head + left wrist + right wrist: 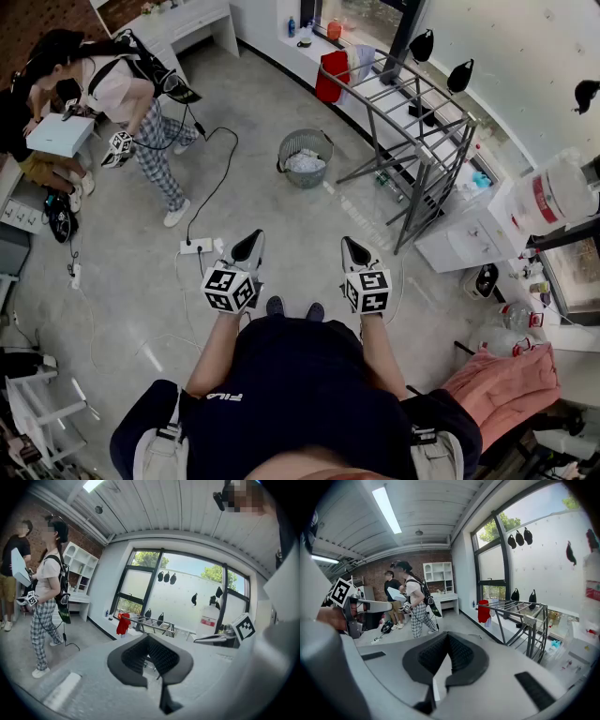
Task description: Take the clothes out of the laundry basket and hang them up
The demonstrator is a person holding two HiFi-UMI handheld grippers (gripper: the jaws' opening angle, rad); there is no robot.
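Red garment point(331, 75) on grey drying rack point(418, 161); grey laundry basket point(317, 141); black-and-white checked trousers point(159, 159) upper left; pink cloth point(502, 380) lower right

Clothes point(305, 162) in laundry basket point(306, 181) indistinct

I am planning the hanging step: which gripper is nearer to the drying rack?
Right. In the head view the right gripper is below and left of the rack; the left gripper lies further left, beyond it.

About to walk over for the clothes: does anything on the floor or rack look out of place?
Nothing is spilled: the laundry basket stands upright with clothes inside, near the drying rack. One oddity: a power strip and its black cable lie loose on the floor, ahead and to the left.
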